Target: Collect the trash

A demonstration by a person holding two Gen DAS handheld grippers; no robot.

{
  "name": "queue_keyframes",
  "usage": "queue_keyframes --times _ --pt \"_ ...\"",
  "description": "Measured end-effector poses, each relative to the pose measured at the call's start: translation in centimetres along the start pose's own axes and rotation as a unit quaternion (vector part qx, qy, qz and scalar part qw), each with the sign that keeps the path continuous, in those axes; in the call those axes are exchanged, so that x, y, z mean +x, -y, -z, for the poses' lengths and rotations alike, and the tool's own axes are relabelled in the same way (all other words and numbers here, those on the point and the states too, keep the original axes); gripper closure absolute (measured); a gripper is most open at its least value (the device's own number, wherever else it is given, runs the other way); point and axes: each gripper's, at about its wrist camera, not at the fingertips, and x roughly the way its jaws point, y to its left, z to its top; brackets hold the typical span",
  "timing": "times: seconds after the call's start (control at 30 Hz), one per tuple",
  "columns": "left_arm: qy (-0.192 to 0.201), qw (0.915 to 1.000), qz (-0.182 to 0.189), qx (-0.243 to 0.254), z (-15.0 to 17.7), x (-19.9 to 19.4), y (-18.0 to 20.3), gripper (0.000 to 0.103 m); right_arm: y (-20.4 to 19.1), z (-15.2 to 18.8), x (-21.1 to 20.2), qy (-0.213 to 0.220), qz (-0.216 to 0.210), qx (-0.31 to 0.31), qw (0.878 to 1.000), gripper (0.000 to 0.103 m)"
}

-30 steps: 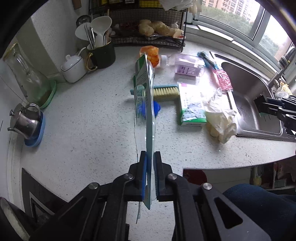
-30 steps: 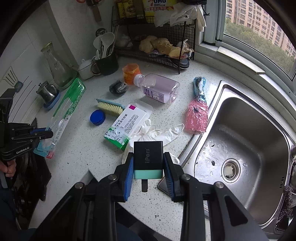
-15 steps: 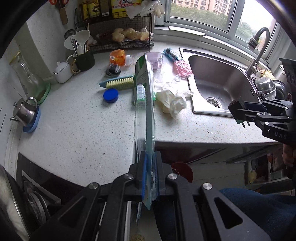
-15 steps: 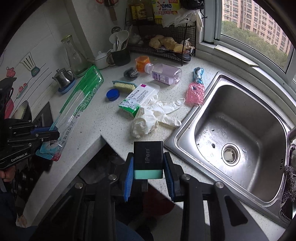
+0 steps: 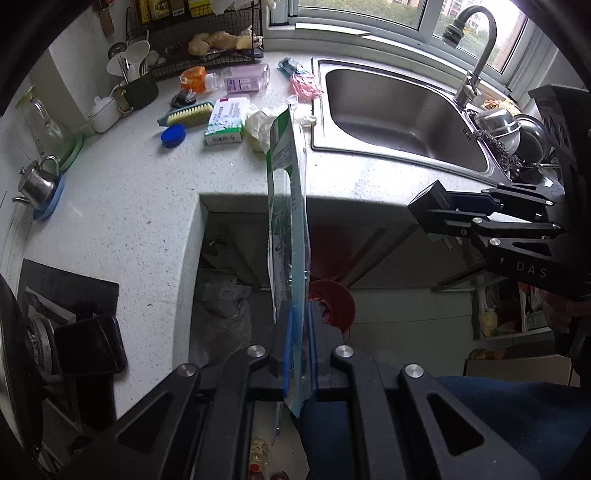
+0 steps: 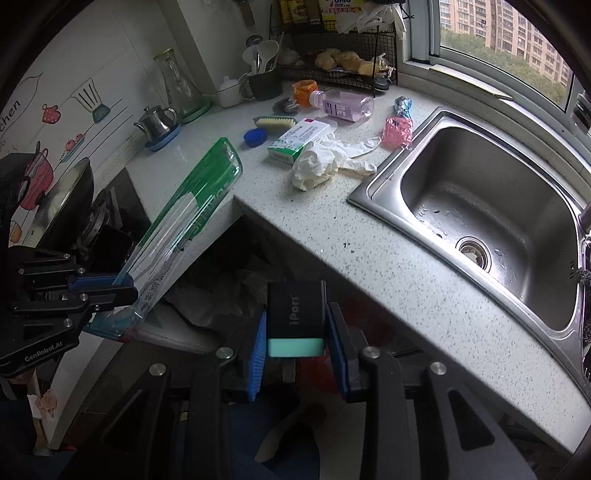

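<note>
Jaws of the left gripper (image 5: 298, 341) pinch a long clear-and-green plastic package (image 5: 288, 229); the right gripper (image 6: 295, 345) clamps a small black-and-mint box (image 6: 295, 317). Both hang beyond the speckled countertop (image 6: 369, 251) edge, apparently mid-carry; next, likely release over a bin below.

Speckled counter (image 5: 122, 206): gloves (image 6: 325, 162), box (image 6: 297, 140), brush (image 6: 275, 122).

A speckled white stone counter (image 6: 388, 258) wraps round a stainless steel sink (image 6: 491, 192); daylit windows (image 6: 498, 33) behind it, cartoon-patterned wall (image 6: 55, 110) leftward.
</note>
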Motion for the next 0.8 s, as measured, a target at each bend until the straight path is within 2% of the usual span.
queue_keyframes --times 0.2,0.47,0.8 --pt "-0.027 0.9995 0.012 0.009 1.7 1.8 1.4 0.097 0.1 2.2 0.9 -0.015 0.004 0.009 1.000 0.074" --pt "-0.080 0.9958 0.043 0.007 3.8 5.9 1.9 0.097 0.4 5.4 4.4 -0.065 0.002 0.033 0.997 0.074" --pt "-0.148 0.9868 0.064 0.016 6.1 15.3 1.4 0.097 1.1 7.8 10.6 -0.111 -0.008 0.069 0.991 0.074"
